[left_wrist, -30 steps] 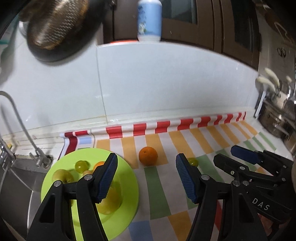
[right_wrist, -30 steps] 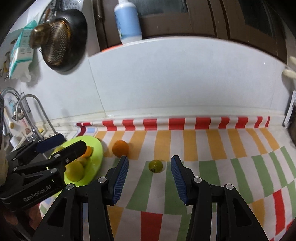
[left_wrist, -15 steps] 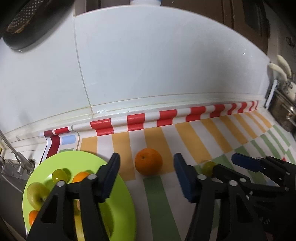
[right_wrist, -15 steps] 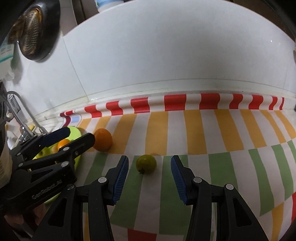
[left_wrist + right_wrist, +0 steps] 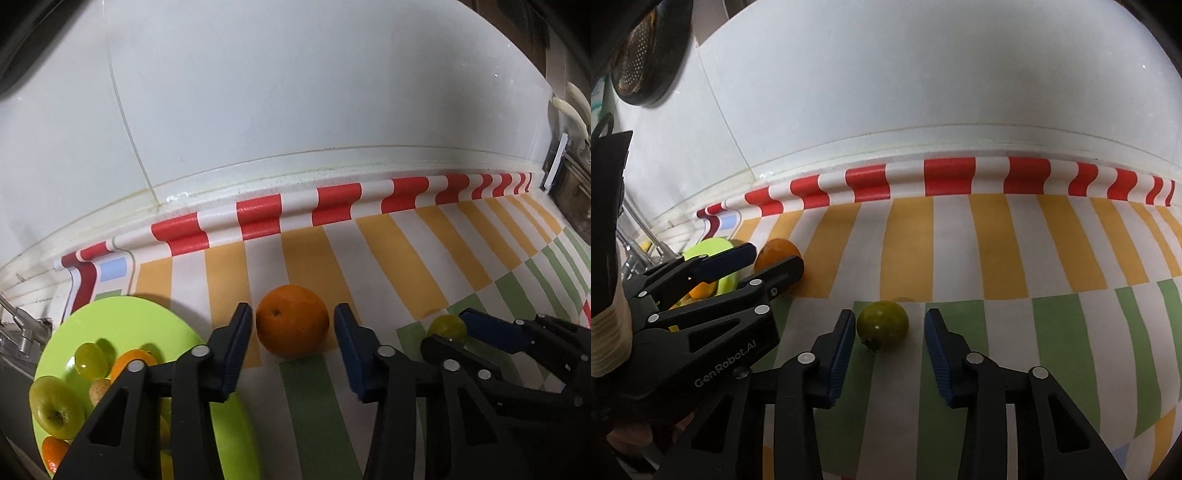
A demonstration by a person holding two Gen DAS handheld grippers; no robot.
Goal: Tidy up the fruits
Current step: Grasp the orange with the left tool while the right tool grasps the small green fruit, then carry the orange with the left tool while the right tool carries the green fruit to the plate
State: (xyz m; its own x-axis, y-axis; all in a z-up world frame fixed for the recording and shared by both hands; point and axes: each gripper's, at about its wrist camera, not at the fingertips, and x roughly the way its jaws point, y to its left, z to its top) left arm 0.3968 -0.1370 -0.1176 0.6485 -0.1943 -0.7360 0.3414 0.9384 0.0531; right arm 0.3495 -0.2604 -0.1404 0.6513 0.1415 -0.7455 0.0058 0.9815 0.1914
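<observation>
The white tiled wall fills the space ahead of me, and below it the desk is covered by a striped and checked cloth in red, orange, green and white, rolled up a little where it meets the wall. To my left lies a lime-green plate holding several fruits: a green apple at its near left edge, a small round green fruit behind it, and orange pieces partly hidden by my own tool. My left gripper reaches down toward the desk with an orange between its fingers; the jaws have just been closing, yet a thin gap shows on each side of the fruit, so they stand apart around it and do not press it. The orange sits on the cloth just right of the plate, on an orange stripe where a green one begins. My right gripper is just beside the left one, and between its blue-padded fingers sits a small green tomato on the cloth, stem end toward me; these jaws too have just been closing, the left pad almost at the skin and the right pad clearly off it, so nothing is gripped yet.
</observation>
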